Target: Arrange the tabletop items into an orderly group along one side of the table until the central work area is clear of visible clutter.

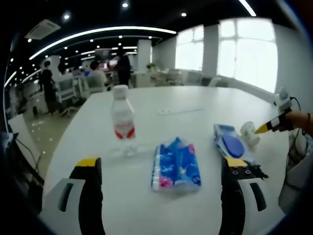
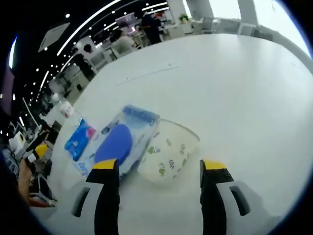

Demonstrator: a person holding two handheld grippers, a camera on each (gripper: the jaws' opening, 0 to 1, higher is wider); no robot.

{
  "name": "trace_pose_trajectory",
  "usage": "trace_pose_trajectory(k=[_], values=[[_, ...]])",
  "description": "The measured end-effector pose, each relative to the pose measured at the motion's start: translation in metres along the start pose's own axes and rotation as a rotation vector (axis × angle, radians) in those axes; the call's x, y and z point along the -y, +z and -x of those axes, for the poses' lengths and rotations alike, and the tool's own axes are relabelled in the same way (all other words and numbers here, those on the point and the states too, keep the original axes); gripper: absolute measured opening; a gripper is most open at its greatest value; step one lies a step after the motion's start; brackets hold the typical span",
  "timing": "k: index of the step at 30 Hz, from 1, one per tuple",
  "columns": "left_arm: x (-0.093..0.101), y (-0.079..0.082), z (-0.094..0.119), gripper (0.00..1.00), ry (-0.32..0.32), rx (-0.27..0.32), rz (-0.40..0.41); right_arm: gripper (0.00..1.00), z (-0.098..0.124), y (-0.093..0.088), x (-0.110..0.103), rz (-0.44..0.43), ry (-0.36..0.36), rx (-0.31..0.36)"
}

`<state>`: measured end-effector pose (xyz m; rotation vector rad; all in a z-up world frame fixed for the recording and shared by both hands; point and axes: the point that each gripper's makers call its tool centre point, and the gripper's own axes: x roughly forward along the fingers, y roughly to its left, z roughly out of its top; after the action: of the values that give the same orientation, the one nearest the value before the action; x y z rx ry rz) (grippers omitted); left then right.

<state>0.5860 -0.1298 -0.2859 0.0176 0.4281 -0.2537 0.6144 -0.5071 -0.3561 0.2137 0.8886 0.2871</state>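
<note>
In the left gripper view a clear water bottle (image 1: 122, 120) with a red label stands upright on the white table (image 1: 205, 100). A blue tissue pack (image 1: 176, 166) lies flat just ahead of my open left gripper (image 1: 161, 162). Right of it lie a wipes pack (image 1: 229, 142) with a blue lid and a white patterned pouch (image 1: 249, 133), with the right gripper's yellow tip (image 1: 266, 128) beside the pouch. In the right gripper view my right gripper (image 2: 159, 165) is open with the pouch (image 2: 168, 154) lying between its jaws. The wipes pack (image 2: 120, 142) touches the pouch's left side.
A thin white strip (image 1: 181, 110) lies farther back on the table. The tissue pack (image 2: 79, 138) and the bottle (image 2: 66, 108) sit off to the left in the right gripper view. Office desks and people (image 1: 122, 66) stand beyond the far edge. A hand (image 1: 299, 120) holds the right gripper.
</note>
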Motion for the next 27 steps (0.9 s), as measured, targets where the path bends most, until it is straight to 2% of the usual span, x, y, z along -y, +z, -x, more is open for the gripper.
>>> trace_pose_trajectory(k=[5,12,15,20,22,27], values=[[0.003,-0.004,0.001,0.98,-0.008,-0.014,0.001,0.61,-0.008,0.001,0.004,-0.055,-0.028,-0.013],[0.007,-0.005,0.003,0.96,-0.008,-0.024,-0.016,0.55,-0.015,-0.002,0.005,-0.059,-0.057,-0.039],[0.010,-0.006,0.003,0.96,-0.014,-0.024,-0.020,0.51,-0.017,-0.005,0.012,-0.029,-0.110,-0.057],[0.013,-0.004,0.003,0.94,-0.032,-0.018,-0.001,0.45,-0.020,-0.007,0.012,-0.059,-0.111,-0.067],[0.014,-0.005,0.003,0.93,-0.037,-0.025,0.000,0.39,-0.021,-0.011,0.013,-0.048,-0.121,-0.086],[0.016,-0.007,0.003,0.92,-0.048,-0.035,-0.007,0.39,-0.021,-0.011,0.010,-0.055,-0.111,-0.081]])
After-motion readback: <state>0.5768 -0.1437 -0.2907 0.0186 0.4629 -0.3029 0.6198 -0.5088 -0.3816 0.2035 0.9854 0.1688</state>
